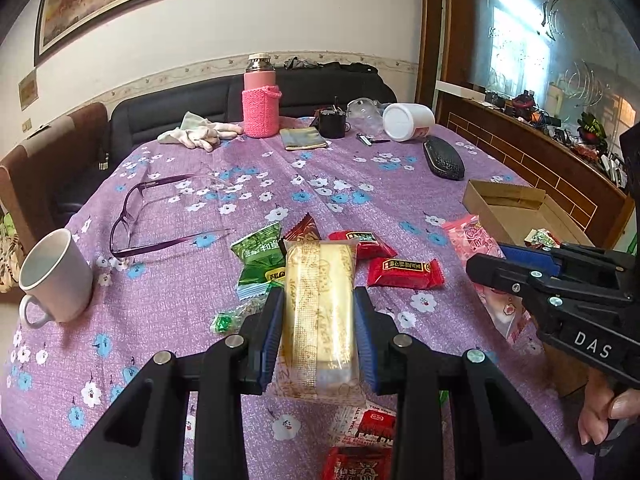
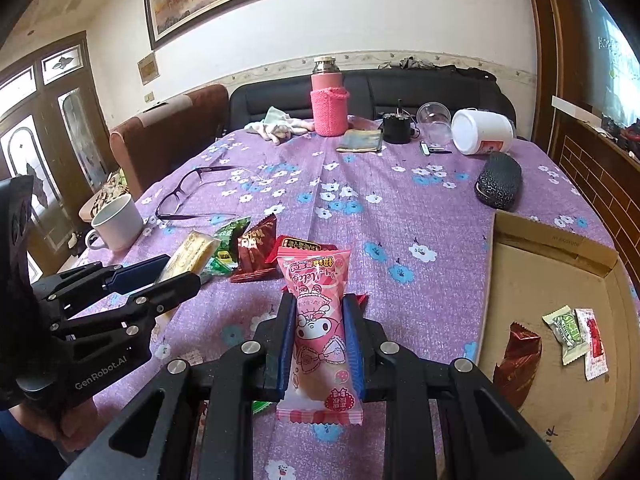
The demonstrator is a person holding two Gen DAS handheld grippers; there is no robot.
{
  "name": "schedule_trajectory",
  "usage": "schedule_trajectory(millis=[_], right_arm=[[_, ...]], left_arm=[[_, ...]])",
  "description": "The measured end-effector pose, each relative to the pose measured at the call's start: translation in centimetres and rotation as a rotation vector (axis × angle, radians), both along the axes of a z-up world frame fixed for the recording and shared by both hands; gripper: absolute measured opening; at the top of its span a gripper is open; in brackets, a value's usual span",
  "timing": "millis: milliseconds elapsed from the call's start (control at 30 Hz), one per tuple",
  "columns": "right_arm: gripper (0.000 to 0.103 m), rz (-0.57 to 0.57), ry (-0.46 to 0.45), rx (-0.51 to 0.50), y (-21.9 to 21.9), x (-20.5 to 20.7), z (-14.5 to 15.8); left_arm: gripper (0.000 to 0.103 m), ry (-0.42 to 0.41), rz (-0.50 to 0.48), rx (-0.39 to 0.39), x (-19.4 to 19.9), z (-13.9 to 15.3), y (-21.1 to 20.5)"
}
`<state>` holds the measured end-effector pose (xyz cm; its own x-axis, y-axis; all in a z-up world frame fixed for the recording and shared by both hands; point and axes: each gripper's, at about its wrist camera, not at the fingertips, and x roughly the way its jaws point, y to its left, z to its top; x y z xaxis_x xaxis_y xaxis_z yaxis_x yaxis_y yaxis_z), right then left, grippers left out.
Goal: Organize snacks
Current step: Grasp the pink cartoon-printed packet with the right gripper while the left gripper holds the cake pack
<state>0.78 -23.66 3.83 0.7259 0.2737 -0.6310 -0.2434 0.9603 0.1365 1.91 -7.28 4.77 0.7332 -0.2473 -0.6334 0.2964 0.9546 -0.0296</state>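
My left gripper (image 1: 319, 300) is shut on a long yellow cake packet (image 1: 320, 312), held just above the purple flowered tablecloth (image 1: 180, 308). My right gripper (image 2: 318, 306) is shut on a pink cartoon snack packet (image 2: 320, 328), also lifted. In the left wrist view the right gripper (image 1: 486, 260) reaches in from the right with that pink packet (image 1: 472, 240). Loose snacks lie ahead: green packets (image 1: 258, 256), red packets (image 1: 404, 272) and a brown one (image 1: 302, 232). An open cardboard box (image 2: 560, 360) to the right holds a brown wrapper (image 2: 518, 356), a green packet (image 2: 566, 330) and a red-and-white sachet (image 2: 594, 340).
A white mug (image 1: 56, 276) stands at the table's left edge beside purple glasses (image 1: 160, 216). At the far end are a pink flask (image 1: 260, 98), gloves (image 1: 196, 132), a black cup (image 1: 332, 122), a tipped white tub (image 1: 408, 122) and a black glasses case (image 1: 444, 158). More red packets (image 1: 372, 428) lie under my left gripper.
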Motion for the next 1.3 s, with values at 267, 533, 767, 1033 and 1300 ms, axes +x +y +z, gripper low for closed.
schedule_trajectory(millis=[267, 533, 767, 1033, 1300], right_arm=[[0.025, 0.000, 0.000, -0.013, 0.3, 0.0, -0.2], [0.025, -0.013, -0.002, -0.010, 0.1, 0.1, -0.1], [0.025, -0.014, -0.001, -0.010, 0.0, 0.1, -0.1], [0.025, -0.023, -0.003, -0.010, -0.2, 0.1, 0.0], [0.025, -0.038, -0.008, -0.004, -0.5, 0.0, 0.1]], left_arm=[[0.033, -0.011, 0.009, 0.028, -0.2, -0.1, -0.3], [0.033, -0.038, 0.014, 0.068, -0.5, -0.1, -0.8], [0.033, -0.061, 0.027, 0.099, -0.7, -0.1, -1.0], [0.033, -0.101, 0.031, 0.147, -1.1, -0.2, -1.5], [0.033, -0.124, 0.029, 0.175, -1.5, -0.2, -1.9]])
